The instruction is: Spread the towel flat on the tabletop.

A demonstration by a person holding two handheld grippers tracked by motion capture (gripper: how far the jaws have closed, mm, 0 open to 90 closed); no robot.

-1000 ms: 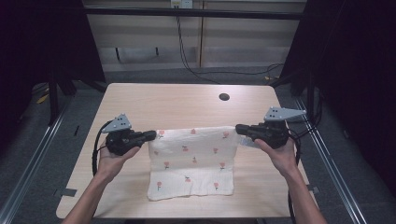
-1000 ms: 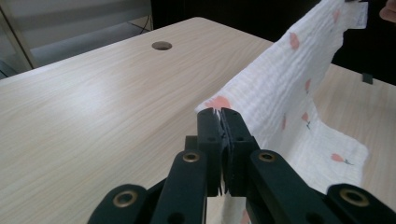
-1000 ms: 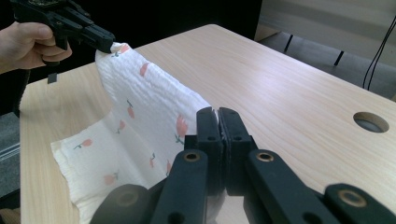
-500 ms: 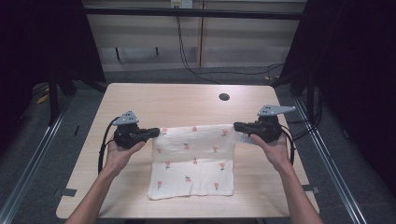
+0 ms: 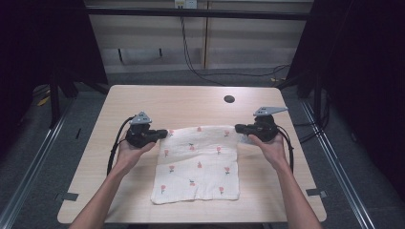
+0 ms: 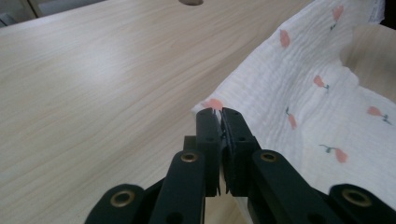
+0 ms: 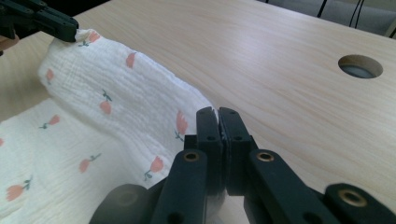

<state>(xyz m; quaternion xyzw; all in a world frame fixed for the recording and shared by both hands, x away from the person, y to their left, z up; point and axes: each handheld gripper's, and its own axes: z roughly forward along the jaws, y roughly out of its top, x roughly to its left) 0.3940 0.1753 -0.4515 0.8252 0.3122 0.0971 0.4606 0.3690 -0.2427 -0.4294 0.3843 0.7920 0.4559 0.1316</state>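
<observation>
A white cloth [image 5: 198, 160] printed with small pink flowers lies spread on the wooden table [image 5: 181, 102]. Its far edge is lifted a little between my two grippers. My left gripper [image 5: 165, 133] is shut on the cloth's far left corner [image 6: 212, 105], and the jaws pinch the fabric edge in the left gripper view. My right gripper [image 5: 237, 128] is shut on the far right corner [image 7: 198, 105]. In the right gripper view the cloth [image 7: 116, 93] arches away toward the left gripper [image 7: 65, 28] at the upper left. The near half of the cloth rests flat on the table.
A round cable hole [image 5: 229, 99] sits in the table beyond the cloth [image 7: 359, 66]. Bare wood lies on both sides of the cloth. Dark frame posts and floor cables stand past the far edge.
Both hands have moved forward and sunk toward the table, carrying the cloth's far edge away from me. More of the cloth now lies flat.
</observation>
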